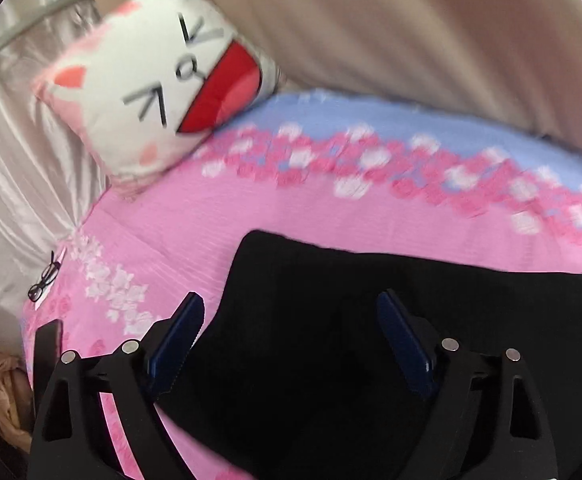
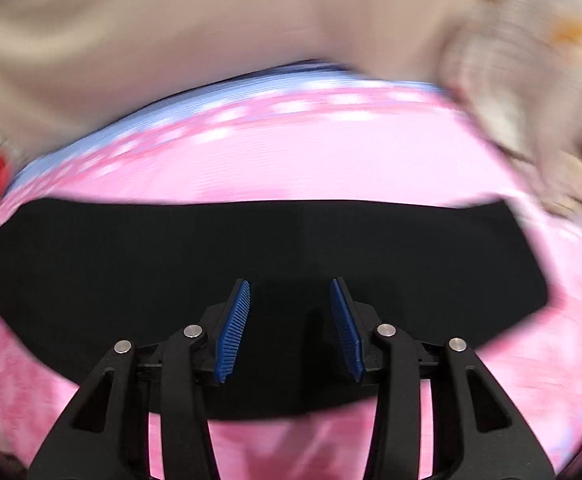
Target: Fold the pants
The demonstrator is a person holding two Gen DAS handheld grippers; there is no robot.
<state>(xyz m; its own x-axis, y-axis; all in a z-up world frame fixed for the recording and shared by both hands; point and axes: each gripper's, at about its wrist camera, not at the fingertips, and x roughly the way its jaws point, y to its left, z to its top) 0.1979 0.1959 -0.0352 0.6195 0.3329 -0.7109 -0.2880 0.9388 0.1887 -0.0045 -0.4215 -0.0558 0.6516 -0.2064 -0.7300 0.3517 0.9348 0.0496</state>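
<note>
Lying flat on the pink sheet (image 1: 163, 216), black pants (image 2: 251, 248) sit below both grippers, left (image 1: 291, 312) with jaws wide apart, right (image 2: 290, 292) partly apart, neither holding cloth.

The left tool (image 1: 291, 312), jaws wide apart and empty, hangs over black pants (image 1: 331, 340) on a pink bed (image 1: 179, 224); cat-face pillow (image 1: 155, 84) at ten o'clock.
</note>
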